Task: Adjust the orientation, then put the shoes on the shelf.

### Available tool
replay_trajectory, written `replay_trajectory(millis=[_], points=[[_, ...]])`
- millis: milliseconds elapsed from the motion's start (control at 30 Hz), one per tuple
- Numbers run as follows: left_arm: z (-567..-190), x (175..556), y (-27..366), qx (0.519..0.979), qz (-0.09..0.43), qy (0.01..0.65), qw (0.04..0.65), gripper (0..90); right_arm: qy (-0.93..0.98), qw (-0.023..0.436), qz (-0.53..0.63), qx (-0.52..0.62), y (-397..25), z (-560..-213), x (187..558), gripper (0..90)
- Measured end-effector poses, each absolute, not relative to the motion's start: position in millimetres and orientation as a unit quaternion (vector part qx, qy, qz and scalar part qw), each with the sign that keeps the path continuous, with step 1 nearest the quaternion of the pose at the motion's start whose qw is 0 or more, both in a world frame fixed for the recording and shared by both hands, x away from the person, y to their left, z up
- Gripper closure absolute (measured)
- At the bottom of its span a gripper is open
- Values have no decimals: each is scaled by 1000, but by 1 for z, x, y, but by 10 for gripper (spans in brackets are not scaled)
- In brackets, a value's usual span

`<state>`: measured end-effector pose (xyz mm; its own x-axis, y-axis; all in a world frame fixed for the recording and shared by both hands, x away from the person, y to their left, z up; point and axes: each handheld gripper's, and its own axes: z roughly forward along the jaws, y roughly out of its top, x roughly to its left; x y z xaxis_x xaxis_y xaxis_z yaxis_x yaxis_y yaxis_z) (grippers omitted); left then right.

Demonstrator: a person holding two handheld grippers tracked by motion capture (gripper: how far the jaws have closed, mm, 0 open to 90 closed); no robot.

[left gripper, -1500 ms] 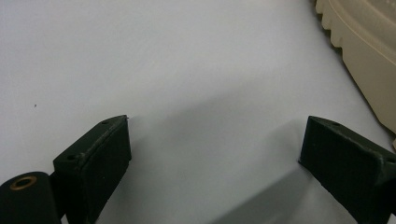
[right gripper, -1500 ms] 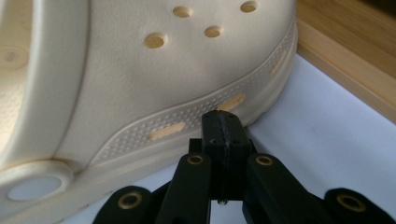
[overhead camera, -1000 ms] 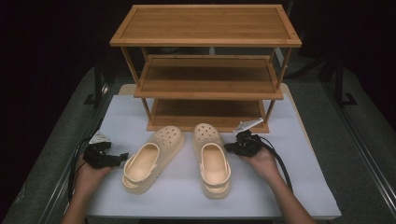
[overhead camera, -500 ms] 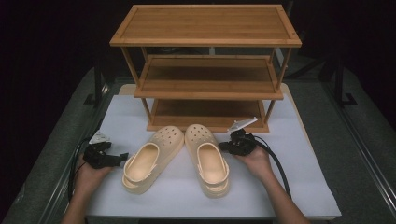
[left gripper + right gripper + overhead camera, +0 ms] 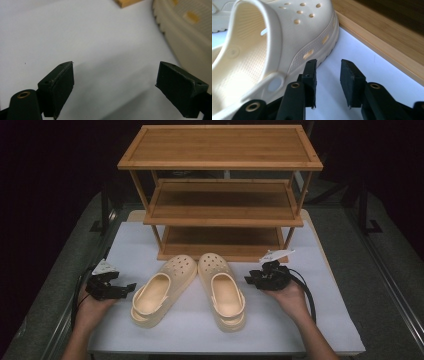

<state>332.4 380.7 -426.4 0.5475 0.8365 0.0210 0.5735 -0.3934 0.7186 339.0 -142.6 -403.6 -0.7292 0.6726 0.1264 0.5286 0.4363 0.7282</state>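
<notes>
Two cream clogs lie side by side on the white tabletop [image 5: 310, 320], directly in front of a three-tier wooden shoe rack [image 5: 220, 195], toes toward the rack. The left clog [image 5: 160, 290] is angled; the right clog [image 5: 222, 290] lies nearly straight. The left gripper [image 5: 127, 288] rests on the tabletop just left of the left clog, jaws wide apart and empty. The right gripper [image 5: 249, 280] sits just beside the right clog's outer side, jaws partly apart with nothing between them
</notes>
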Motion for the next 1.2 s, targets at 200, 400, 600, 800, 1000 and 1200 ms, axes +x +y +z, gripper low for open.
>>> replay_trajectory(millis=[200, 400, 600, 800, 1000, 1200], points=[[-405, 322, 384, 807, 182, 426, 368, 147, 839, 85, 395, 363, -153, -402, 323, 591], [-387, 314, 374, 808, 172, 398, 398, 162, 823, 72, 432, 362, -158, -394, 315, 580], [-379, 312, 356, 818, 162, 369, 411, 182, 826, 68, 437, 348, -151, -392, 312, 572], [-381, 316, 332, 833, 145, 337, 414, 264, 826, 62, 448, 336, -140, -388, 314, 570], [-386, 324, 318, 842, 127, 319, 415, 378, 829, 56, 452, 324, -123, -389, 321, 570], [-390, 329, 312, 847, 124, 316, 409, 479, 834, 53, 448, 318, -109, -392, 329, 592]])
